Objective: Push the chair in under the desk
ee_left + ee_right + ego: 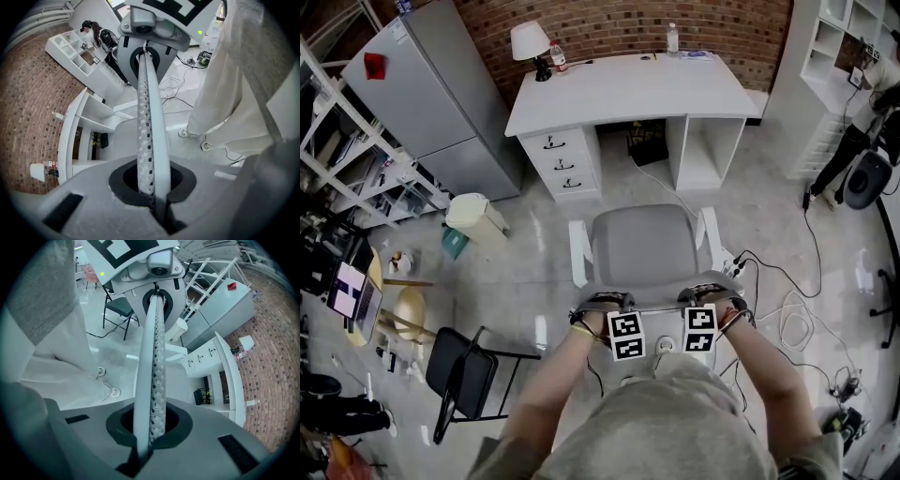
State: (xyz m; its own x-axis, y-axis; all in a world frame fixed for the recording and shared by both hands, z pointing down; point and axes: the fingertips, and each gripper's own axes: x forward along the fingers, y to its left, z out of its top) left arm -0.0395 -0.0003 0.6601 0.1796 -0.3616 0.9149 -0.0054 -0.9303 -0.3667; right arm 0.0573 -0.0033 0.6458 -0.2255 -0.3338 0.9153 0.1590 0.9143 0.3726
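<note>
A grey-seated chair [642, 246] with white armrests stands on the floor a short way in front of the white desk [628, 94], facing its knee gap. Both grippers sit on the top edge of the chair's backrest. My left gripper [602, 305] is shut on that edge near its left end. My right gripper [710, 292] is shut on it near the right end. In the left gripper view the perforated white backrest edge [149, 117] runs between the jaws of the left gripper [152, 180]. The right gripper view shows the same edge [154, 357] clamped in the right gripper [149, 425].
A black item [647, 141] and a cable lie in the desk's knee gap. A lamp [530, 42] and a bottle [672, 37] stand on the desk. A lidded bin [473, 217] and a black folding chair [464, 370] are to the left, cables [797, 319] to the right.
</note>
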